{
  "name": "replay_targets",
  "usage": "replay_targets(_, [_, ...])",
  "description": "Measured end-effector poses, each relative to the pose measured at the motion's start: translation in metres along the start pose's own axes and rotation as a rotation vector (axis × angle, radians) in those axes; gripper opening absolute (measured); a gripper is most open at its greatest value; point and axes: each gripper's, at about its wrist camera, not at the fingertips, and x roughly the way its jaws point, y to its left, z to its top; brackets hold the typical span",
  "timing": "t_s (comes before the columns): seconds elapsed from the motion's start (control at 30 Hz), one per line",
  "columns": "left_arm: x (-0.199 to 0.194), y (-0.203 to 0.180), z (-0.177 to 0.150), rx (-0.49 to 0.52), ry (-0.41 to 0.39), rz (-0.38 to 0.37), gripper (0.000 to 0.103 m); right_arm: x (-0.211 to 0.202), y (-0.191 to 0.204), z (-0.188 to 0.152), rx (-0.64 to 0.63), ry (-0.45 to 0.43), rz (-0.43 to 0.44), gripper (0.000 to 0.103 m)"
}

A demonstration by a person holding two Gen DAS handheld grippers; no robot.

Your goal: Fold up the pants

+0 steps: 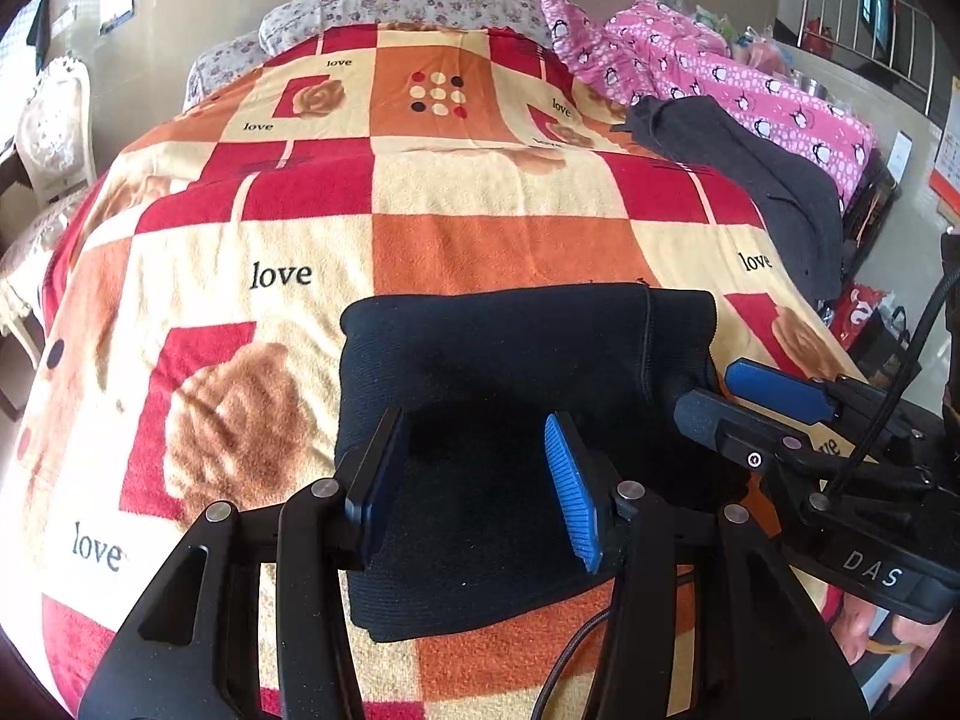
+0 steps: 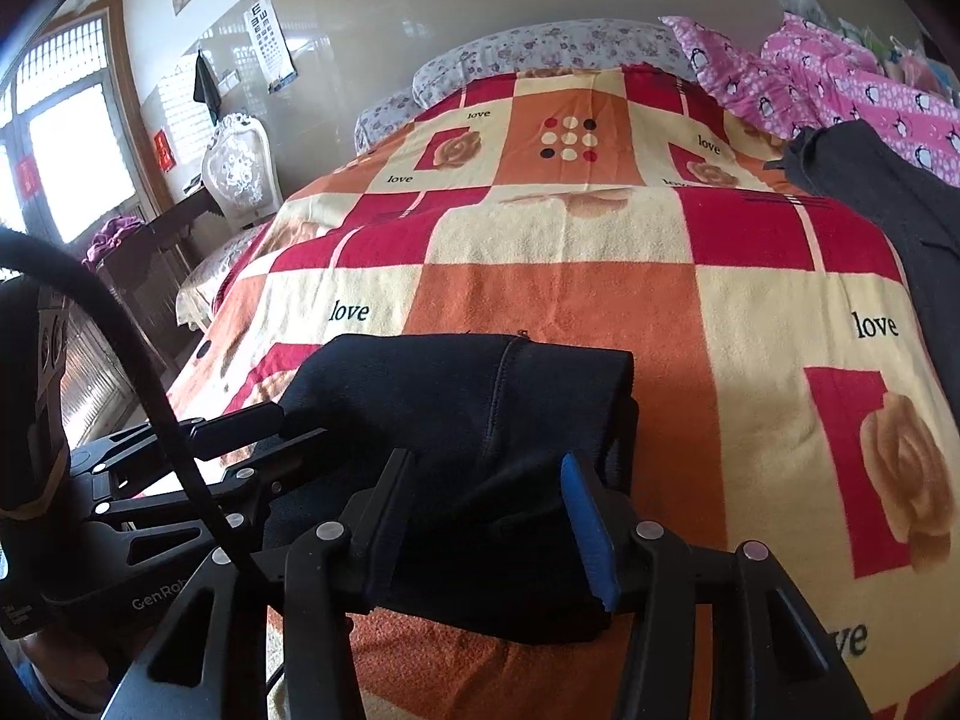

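Your left gripper [image 1: 474, 480] hangs with jaws spread over the near edge of the folded black pants [image 1: 510, 372] on the patterned blanket [image 1: 480, 240]; your right gripper [image 2: 486, 516] does likewise. Press the bundle flat and square its edges, avoiding the grey garment [image 1: 768, 180] beyond.

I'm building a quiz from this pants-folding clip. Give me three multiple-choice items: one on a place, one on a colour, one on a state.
1. Where do the folded pants lie?
A. on the patterned blanket
B. on a chair
C. on the floor

2. What colour are the folded pants?
A. pink
B. black
C. white

3. How do the left gripper and right gripper stand?
A. both shut on cloth
B. one shut
C. both open

Answers: 1 A, the blanket shows all around them. 2 B, they look black in both views. 3 C, a wide gap shows between each pair of fingers.
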Motion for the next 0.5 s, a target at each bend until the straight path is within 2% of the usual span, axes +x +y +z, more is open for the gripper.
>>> replay_targets(0.2, [-0.001, 0.011, -0.003, -0.020, 0.000, 0.020, 0.047, 0.014, -0.018, -0.015, -0.005, 0.077, -0.038, 0.049])
replay_targets(0.3, [0.000, 0.018, -0.004, -0.036, 0.006, 0.028, 0.047, 0.008, -0.027, -0.022, 0.013, 0.081, -0.041, 0.056])
replay_targets(0.37, [-0.001, 0.023, -0.004, -0.054, 0.010, 0.022, 0.047, 0.003, -0.029, -0.024, -0.002, 0.090, -0.079, 0.056])
replay_targets(0.5, [-0.002, 0.034, -0.005, -0.083, 0.014, 0.023, 0.047, -0.008, -0.030, -0.020, 0.010, 0.063, -0.064, 0.056])
